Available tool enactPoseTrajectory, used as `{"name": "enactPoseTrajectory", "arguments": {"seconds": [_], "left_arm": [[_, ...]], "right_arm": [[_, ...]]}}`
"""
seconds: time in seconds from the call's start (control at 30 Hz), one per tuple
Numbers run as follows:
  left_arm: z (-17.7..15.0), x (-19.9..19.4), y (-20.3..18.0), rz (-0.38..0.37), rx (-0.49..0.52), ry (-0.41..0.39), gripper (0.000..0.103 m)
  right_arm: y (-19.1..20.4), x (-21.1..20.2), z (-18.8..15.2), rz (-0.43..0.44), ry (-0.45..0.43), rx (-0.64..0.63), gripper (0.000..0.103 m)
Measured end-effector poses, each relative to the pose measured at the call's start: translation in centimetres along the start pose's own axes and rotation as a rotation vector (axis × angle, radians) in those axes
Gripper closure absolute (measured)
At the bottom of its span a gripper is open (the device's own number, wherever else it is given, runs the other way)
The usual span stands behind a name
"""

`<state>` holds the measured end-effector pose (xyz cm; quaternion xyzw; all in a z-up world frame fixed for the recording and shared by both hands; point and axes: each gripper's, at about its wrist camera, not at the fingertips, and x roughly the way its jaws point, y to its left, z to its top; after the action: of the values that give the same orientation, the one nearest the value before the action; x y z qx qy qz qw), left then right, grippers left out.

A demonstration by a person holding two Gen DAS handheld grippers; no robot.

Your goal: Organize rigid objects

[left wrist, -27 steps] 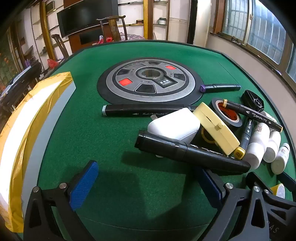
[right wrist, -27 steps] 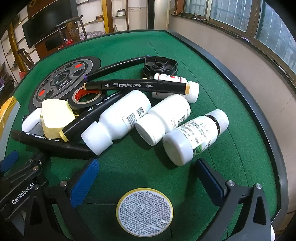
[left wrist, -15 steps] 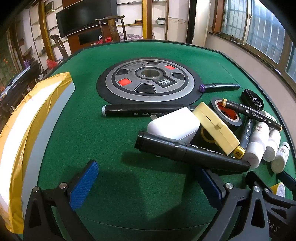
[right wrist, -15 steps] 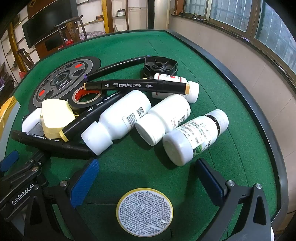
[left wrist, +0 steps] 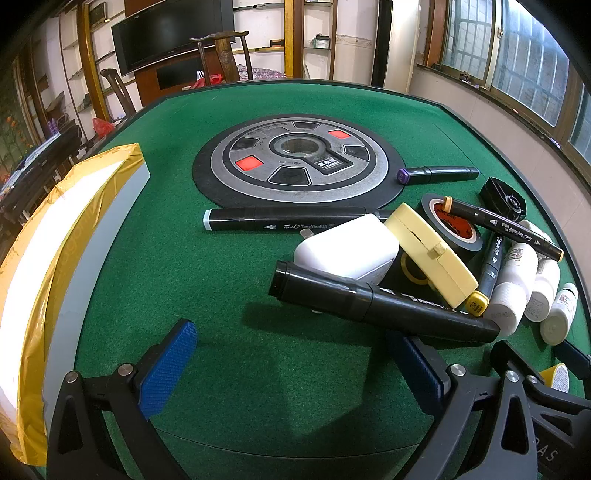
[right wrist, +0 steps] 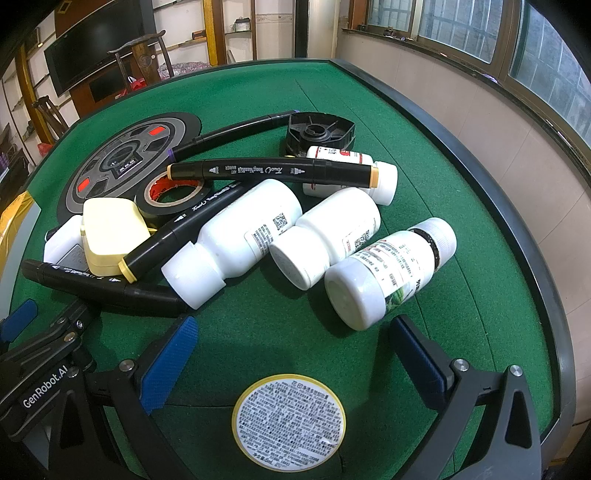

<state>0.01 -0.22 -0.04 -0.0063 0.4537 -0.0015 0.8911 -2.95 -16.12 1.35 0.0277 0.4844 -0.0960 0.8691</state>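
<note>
**Left wrist and right wrist views: both claws spread over a green felt table**

Left wrist view: left gripper (left wrist: 291,363) low over the green felt table (left wrist: 177,258), blue pads wide apart, nothing between them. Just ahead and to its right, a thick black marker (left wrist: 380,304) lies tilted across a white charger block (left wrist: 347,251) and a pale yellow case (left wrist: 430,254). Beyond these, a roll of black tape (left wrist: 452,225) and a long black marker (left wrist: 280,223) at the rim of the round control panel (left wrist: 295,158) set in the table's middle. Far left of the claw, a gold-edged box (left wrist: 74,236). Room behind: dark screen (left wrist: 173,31), wooden chair (left wrist: 225,55), shelving, barred windows on the right.

Right wrist view: right gripper (right wrist: 291,363) also held open and empty. Under it, near the camera, a yellow-rimmed round lid (right wrist: 290,421) with printed text. Straight ahead, three white bottles (right wrist: 314,240) on their sides, touching one another; a fourth bottle (right wrist: 351,175) farther off beneath an orange-capped marker (right wrist: 273,170). Beyond that, a black plastic spool (right wrist: 321,133). Left of the claw, the other gripper's body shows at the frame edge. Raised black table rim (right wrist: 498,206) curves along the right, tan wall and windows past it.
</note>
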Motion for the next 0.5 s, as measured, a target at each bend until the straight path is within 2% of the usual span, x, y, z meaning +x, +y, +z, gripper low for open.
{"name": "enactPoseTrajectory", "arguments": {"seconds": [0.23, 0.37, 0.5], "left_arm": [[-0.1, 0.0, 0.5, -0.009, 0.011, 0.011, 0.0], [-0.2, -0.7, 1.2, -0.052, 0.072, 0.066, 0.0], [-1.5, -1.2, 1.4, -0.077, 0.109, 0.059, 0.0]], "right_arm": [[-0.1, 0.1, 0.1, -0.002, 0.0, 0.013, 0.0], [0.1, 0.1, 0.1, -0.008, 0.0, 0.016, 0.0], [-0.1, 0.2, 0.1, -0.017, -0.002, 0.03, 0.0]]}}
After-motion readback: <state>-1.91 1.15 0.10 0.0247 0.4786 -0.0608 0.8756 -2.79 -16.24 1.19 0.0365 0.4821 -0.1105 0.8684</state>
